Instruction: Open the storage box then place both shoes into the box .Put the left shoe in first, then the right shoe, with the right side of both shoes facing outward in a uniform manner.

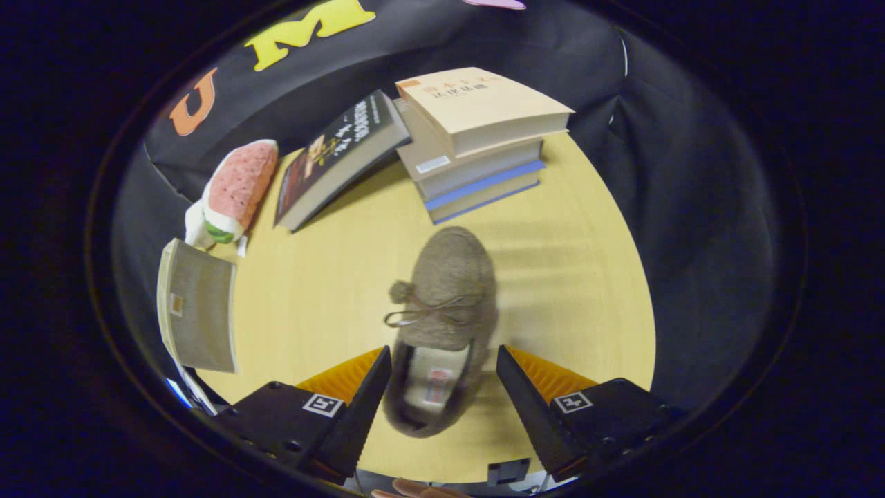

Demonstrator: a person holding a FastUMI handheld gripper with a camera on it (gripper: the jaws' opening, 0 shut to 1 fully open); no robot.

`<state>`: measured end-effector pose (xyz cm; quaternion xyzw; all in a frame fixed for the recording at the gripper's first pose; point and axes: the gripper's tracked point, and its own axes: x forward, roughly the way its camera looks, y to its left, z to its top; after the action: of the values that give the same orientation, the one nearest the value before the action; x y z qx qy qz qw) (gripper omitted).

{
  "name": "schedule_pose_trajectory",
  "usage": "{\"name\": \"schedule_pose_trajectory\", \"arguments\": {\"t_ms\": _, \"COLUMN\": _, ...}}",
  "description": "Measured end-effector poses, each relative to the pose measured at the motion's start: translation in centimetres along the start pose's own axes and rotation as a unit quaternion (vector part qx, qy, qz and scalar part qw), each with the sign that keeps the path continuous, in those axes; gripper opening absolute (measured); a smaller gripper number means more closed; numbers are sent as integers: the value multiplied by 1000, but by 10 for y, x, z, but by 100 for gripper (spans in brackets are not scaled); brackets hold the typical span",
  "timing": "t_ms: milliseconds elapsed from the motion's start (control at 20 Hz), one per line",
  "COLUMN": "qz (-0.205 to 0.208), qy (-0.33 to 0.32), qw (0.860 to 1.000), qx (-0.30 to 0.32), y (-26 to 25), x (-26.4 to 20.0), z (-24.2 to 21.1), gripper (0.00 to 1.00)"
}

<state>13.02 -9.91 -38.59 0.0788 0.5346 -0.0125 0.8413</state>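
Note:
A brown felt shoe [449,290] with a bow lace and a small pompom lies on the yellow table [332,277], toe pointing away from me. Its heel end and pale insole sit between my fingers. My gripper [442,353] is open, one finger on each side of the heel. The left finger [370,394] is close against the shoe's side, and a narrow gap remains at the right finger [525,394]. At the table's left edge, well left of my fingers, stands a grey storage box [199,308] with a pale rim.
Beyond the shoe is a stack of three books [477,138], with a black book [339,155] leaning on its left side. A watermelon-slice plush [235,187] lies by the box. The booth's black cloth surrounds the table. A person's fingertips [415,490] show behind my gripper.

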Motion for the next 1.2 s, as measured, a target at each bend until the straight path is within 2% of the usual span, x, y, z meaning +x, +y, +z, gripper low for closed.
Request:
{"name": "schedule_pose_trajectory", "arguments": {"t_ms": 200, "qz": -57, "qy": 13, "qw": 998, "qx": 4, "y": -37, "x": 26, "z": -3, "gripper": 92}}
{"name": "schedule_pose_trajectory", "arguments": {"t_ms": 300, "qz": -60, "qy": 14, "qw": 998, "qx": 11, "y": -40, "x": 32, "z": -3, "gripper": 92}}
{"name": "schedule_pose_trajectory", "arguments": {"t_ms": 400, "qz": -50, "qy": 20, "qw": 998, "qx": 18, "y": -33, "x": 38, "z": -5, "gripper": 87}}
{"name": "schedule_pose_trajectory", "arguments": {"t_ms": 650, "qz": -47, "qy": 28, "qw": 998, "qx": 34, "y": -15, "x": 46, "z": -3, "gripper": 40}}
{"name": "schedule_pose_trajectory", "arguments": {"t_ms": 700, "qz": -26, "qy": 26, "qw": 998, "qx": 43, "y": -5, "x": 51, "z": -6, "gripper": 32}}
{"name": "schedule_pose_trajectory", "arguments": {"t_ms": 800, "qz": -45, "qy": 36, "qw": 997, "qx": 50, "y": -4, "x": 43, "z": -4, "gripper": 14}}
{"name": "schedule_pose_trajectory", "arguments": {"t_ms": 900, "qz": -48, "qy": 45, "qw": 996, "qx": 58, "y": -3, "x": 40, "z": -6, "gripper": 3}}
{"name": "schedule_pose_trajectory", "arguments": {"t_ms": 1100, "qz": 3, "qy": 59, "qw": 993, "qx": 104, "y": 25, "x": 15, "z": -16, "gripper": 0}}
{"name": "schedule_pose_trajectory", "arguments": {"t_ms": 1200, "qz": 14, "qy": 50, "qw": 993, "qx": 108, "y": 39, "x": -6, "z": -13, "gripper": 1}}
